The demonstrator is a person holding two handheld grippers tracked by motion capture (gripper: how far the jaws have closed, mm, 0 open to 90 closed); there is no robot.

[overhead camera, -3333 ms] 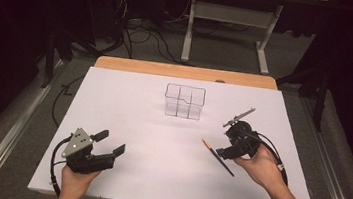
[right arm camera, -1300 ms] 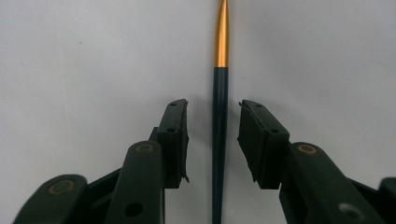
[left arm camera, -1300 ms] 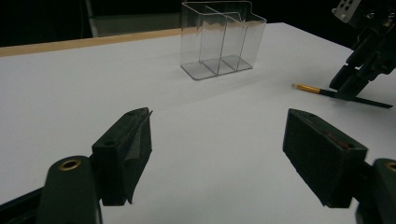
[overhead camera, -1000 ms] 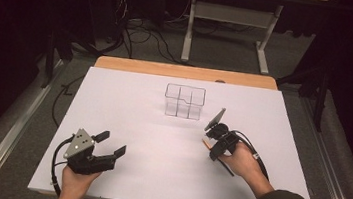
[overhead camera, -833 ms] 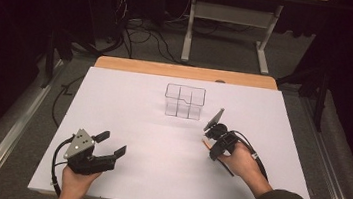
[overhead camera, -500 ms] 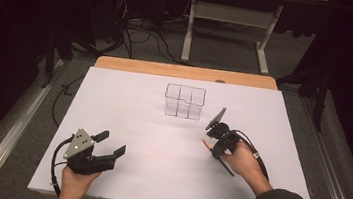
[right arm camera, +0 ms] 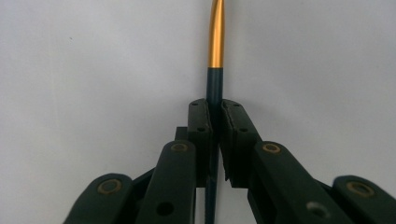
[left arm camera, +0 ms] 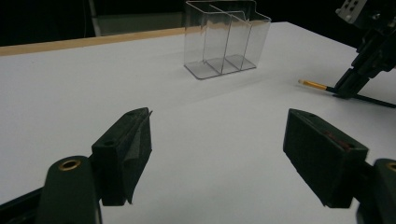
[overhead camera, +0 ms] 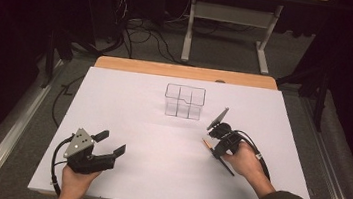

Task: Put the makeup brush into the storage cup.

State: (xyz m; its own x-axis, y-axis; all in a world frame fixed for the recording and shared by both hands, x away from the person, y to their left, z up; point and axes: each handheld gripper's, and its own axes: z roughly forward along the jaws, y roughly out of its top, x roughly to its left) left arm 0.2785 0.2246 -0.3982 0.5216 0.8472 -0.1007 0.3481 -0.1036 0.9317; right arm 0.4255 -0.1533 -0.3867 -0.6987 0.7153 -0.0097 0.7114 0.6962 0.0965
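Left gripper [overhead camera: 111,142] rests low at the near-left of the white bench [overhead camera: 128,104], held by the person's left hand [overhead camera: 74,181]; its fingers [left arm camera: 126,149] are spread wide with only bare bench surface between them. Further in, near the middle and toward the far edge, stands a clear divided organizer [overhead camera: 184,101], upright, compartments empty as far as can be seen. Right of and nearer than it, well apart from it, lies the thin dark brush with a gold tip [overhead camera: 208,143], flat on the bench. Right gripper [overhead camera: 215,145], in the person's right hand [overhead camera: 243,160], is down on it: the fingers [right arm camera: 201,121] have just been closing and now pinch the dark shaft [right arm camera: 215,91] just behind the gold tip [right arm camera: 216,32], which juts out beyond the fingers.
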